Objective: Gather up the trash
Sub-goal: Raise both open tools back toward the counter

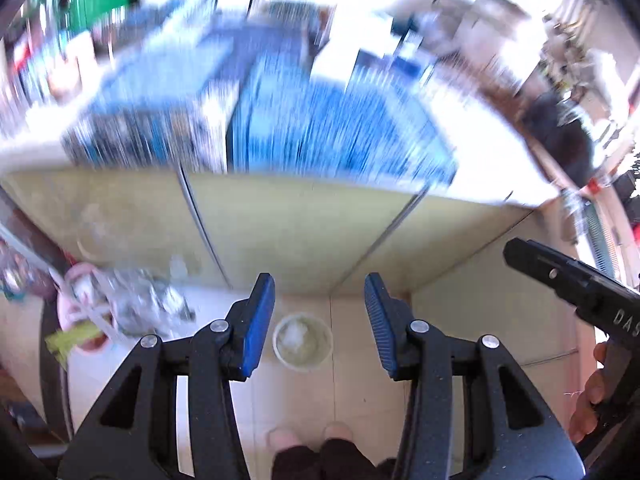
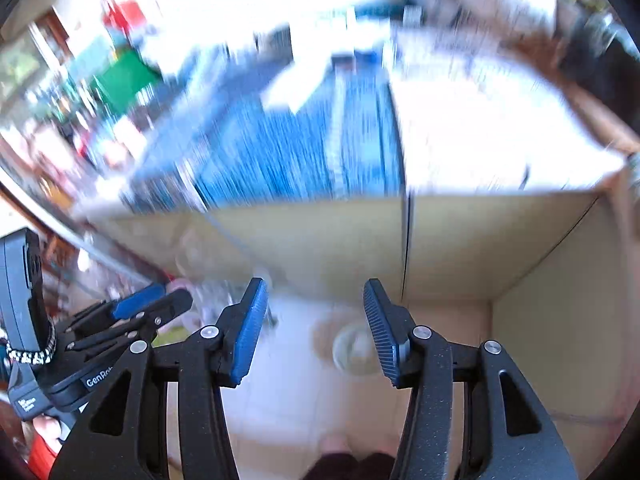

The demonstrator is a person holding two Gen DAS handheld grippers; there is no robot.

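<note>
Bin [image 1: 303, 343] sits below the empty left claw [image 1: 319, 320].

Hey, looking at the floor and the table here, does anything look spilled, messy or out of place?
Yes. A round white bin stands on the tiled floor with pale scraps inside, but a crumpled clear plastic heap and a yellow-green wrapper lie to its left, outside it. The table top is too blurred to judge.

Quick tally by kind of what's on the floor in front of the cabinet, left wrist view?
Round white tub with pale contents: 1
Pink container with crumpled clear plastic: 1
Yellow-green wrapper: 1
Pale slippers, on the person's feet: 2
Total: 5
</note>
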